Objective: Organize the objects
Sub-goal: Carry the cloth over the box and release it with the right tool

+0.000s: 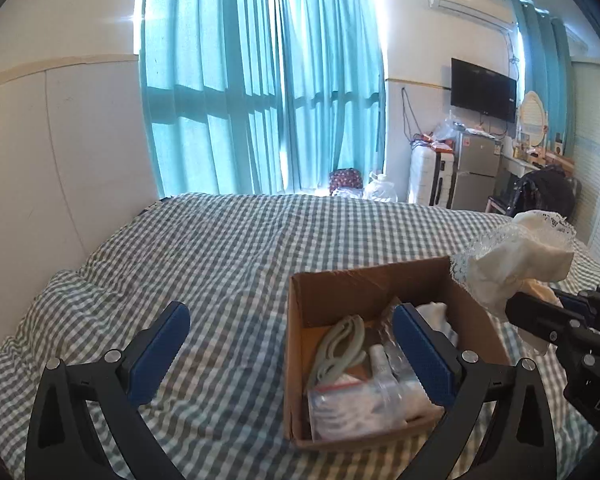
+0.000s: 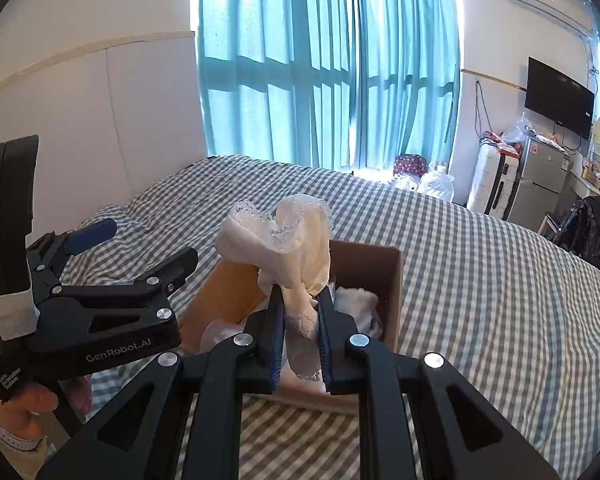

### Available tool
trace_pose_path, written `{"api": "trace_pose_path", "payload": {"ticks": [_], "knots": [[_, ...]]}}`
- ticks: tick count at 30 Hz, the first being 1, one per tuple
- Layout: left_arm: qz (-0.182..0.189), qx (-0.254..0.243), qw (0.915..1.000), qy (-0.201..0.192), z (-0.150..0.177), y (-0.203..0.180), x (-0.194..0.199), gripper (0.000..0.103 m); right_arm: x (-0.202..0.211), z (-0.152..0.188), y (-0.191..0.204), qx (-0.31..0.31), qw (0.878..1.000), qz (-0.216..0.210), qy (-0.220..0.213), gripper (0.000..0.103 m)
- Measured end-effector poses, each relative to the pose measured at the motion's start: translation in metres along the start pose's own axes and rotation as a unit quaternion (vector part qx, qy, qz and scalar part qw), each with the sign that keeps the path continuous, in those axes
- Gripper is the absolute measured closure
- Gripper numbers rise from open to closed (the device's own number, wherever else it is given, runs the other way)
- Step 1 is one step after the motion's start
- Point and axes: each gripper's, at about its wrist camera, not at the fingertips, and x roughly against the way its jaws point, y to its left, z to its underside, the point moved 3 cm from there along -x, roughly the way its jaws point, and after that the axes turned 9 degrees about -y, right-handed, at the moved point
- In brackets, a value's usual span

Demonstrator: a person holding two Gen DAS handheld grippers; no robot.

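Note:
An open cardboard box sits on the checked bed cover; it also shows in the right wrist view. It holds a pale cable, clear plastic bags and white cloth. My right gripper is shut on a cream lace-edged cloth, held above the box's near edge; the cloth also shows at the right of the left wrist view. My left gripper is open and empty, its right finger over the box, its left over the bed.
The grey-and-white checked bed spreads around the box. Teal curtains hang behind it. A fridge, a suitcase and a wall TV stand at the far right, with bags on the floor by the window.

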Motion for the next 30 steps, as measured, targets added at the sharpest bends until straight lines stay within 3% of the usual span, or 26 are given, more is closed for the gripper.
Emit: {"api": "trace_pose_path", "payload": {"ticks": [5,10,18,21,23,30], "knots": [[-0.012,-0.005,0.9998,0.013,0.005,0.003,-0.046,0.000,-0.061,-0.008,-0.010,-0.002,1.000,-0.006,0.015,0.089],[-0.016,0.002,0.9990,0.043,0.025,0.009,-0.076,0.000,-0.114,0.004,-0.016,-0.009,0.999,-0.014,0.045,0.089],[-0.031,-0.017,0.9970,0.069,0.048,0.008,-0.090,0.000,-0.152,0.034,-0.023,-0.024,0.996,-0.017,0.083,0.087],[-0.036,-0.017,0.9964,0.075,0.051,0.009,-0.086,0.000,-0.152,0.035,-0.028,-0.038,0.996,-0.017,0.085,0.073],[-0.036,-0.014,0.9963,0.077,0.051,0.009,-0.081,0.000,-0.145,0.031,-0.030,-0.044,0.996,-0.016,0.079,0.058],[-0.040,-0.020,0.9974,0.057,0.027,0.008,-0.047,0.000,-0.097,0.002,-0.030,-0.048,0.998,-0.004,0.036,0.037]]}}
